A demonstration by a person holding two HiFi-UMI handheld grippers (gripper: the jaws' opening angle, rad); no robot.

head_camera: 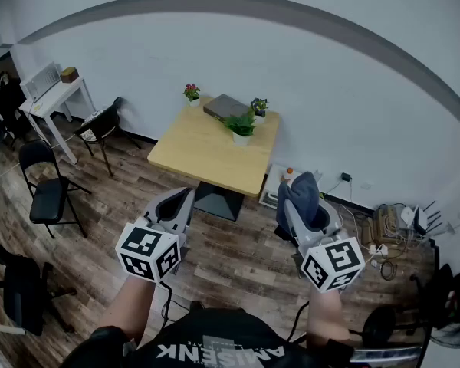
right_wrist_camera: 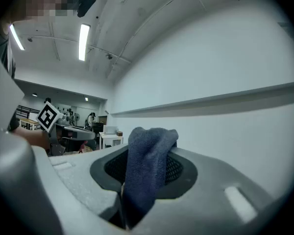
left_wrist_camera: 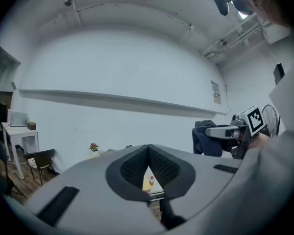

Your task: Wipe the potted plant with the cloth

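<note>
**Operator:** State of both tools?

**Technician:** The left gripper (head_camera: 184,196) has its jaws together with nothing between them. The right gripper (head_camera: 297,205) is clamped on the blue cloth (right_wrist_camera: 147,168), which bunches up above the jaws. Both point roughly level.

**Operator:** Location of the work item?

**Technician:** The potted plant (head_camera: 241,126) stands near the far edge of the wooden table (head_camera: 192,156), well apart from both grippers. Two smaller flower pots (head_camera: 192,92) (head_camera: 259,106) stand close by.

**Operator:** Likely faults?

**Technician:** Three, by my judgement.
- The pot looks light, so a sideways wipe could tip it unless the left gripper braces it.
- Only a fold of the cloth is pinched, so drag on the leaves could pull it free.
- With the pots this close together, the cloth could be put to the wrong one.
</note>
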